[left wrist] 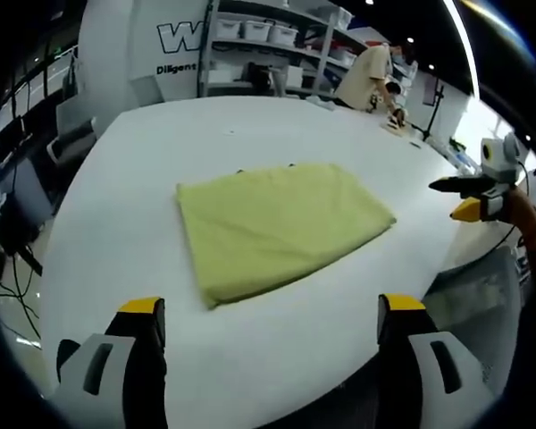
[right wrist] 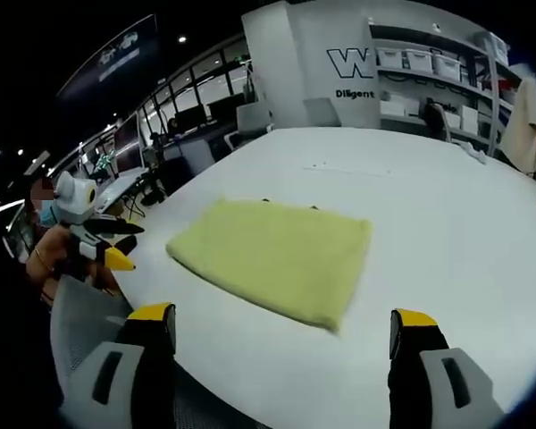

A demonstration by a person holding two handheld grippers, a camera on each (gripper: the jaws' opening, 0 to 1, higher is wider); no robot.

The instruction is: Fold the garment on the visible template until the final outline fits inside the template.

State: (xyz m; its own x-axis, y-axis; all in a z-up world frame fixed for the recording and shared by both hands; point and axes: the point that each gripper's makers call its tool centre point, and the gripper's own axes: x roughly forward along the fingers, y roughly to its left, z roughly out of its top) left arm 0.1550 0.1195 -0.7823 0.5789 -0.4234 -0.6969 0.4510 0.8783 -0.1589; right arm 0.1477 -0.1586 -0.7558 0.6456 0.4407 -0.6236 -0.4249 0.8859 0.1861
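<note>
Lying flat on the white table (left wrist: 116, 232), the yellow-green garment (left wrist: 277, 223) is folded into a neat rectangle with nothing pressing on it. In the left gripper view, the left gripper (left wrist: 272, 335) hangs above the near table edge with its two yellow-tipped jaws spread wide, one at each side of the frame, gripping nothing and touching nothing; the garment sits ahead of them, between the jaw lines but apart from both. The right gripper (left wrist: 469, 198) comes into that view from the right, off the table's edge and well clear of the cloth, its dark and yellow tips parted with nothing between them.

In the right gripper view, the right gripper (right wrist: 281, 326) shows its own jaws equally wide and empty, held short of the garment (right wrist: 277, 255), whose near corner points toward the gap between them. The left gripper (right wrist: 116, 246) appears at the left, beside the table edge (right wrist: 447, 223), clear of the cloth.
</note>
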